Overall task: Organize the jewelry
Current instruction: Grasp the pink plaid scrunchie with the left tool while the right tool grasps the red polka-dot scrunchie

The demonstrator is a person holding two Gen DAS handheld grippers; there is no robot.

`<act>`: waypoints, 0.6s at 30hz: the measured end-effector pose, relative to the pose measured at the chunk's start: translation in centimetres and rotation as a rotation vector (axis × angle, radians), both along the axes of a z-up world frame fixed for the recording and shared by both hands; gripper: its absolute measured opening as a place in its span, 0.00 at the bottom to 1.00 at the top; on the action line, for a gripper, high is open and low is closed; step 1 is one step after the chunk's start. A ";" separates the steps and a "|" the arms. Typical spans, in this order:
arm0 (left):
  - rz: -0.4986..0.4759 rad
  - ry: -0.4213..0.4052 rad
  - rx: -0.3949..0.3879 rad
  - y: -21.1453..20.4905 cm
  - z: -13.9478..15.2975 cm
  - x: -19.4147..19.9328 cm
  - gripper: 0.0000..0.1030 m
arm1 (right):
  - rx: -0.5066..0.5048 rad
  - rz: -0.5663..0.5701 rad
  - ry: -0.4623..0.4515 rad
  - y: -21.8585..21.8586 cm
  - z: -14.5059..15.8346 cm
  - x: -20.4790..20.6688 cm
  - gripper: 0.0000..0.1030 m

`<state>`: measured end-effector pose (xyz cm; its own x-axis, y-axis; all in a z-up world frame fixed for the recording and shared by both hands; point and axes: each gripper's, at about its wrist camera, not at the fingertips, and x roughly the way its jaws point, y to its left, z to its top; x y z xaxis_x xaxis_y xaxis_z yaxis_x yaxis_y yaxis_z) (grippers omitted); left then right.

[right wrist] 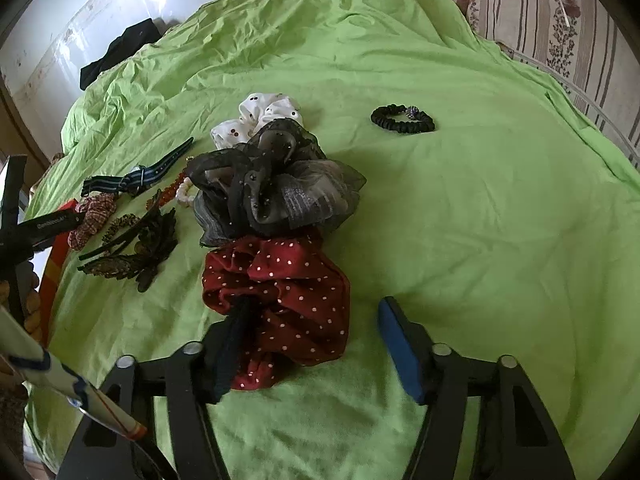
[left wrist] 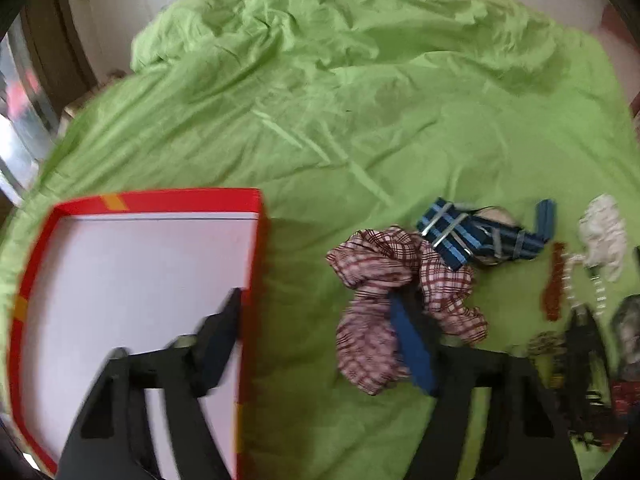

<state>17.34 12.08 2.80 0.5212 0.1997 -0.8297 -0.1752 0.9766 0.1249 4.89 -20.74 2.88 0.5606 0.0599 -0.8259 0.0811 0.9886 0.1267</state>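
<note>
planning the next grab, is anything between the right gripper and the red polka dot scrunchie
Nothing visible blocks it. The right gripper is open with the red polka dot scrunchie already lying between its fingers on the green sheet. The grey scrunchie touches its far edge, beyond the grasp.

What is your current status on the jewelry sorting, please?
Left gripper open between red box and plaid scrunchie. Right gripper open around red polka-dot scrunchie. Box interior bare where visible. Nothing blocking.
</note>
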 end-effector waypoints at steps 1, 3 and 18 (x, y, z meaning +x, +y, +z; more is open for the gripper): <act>0.008 0.000 0.010 0.2 0.0 0.0 0.41 | -0.007 0.003 0.000 0.1 0.1 0.0 0.55; 0.027 -0.002 -0.001 1.0 0.3 -0.1 0.22 | -0.013 0.013 -0.003 0.3 0.2 -0.1 0.45; -0.087 -0.176 -0.207 1.7 7.4 -5.9 0.57 | 0.027 0.029 -0.012 0.0 1.1 -1.1 0.22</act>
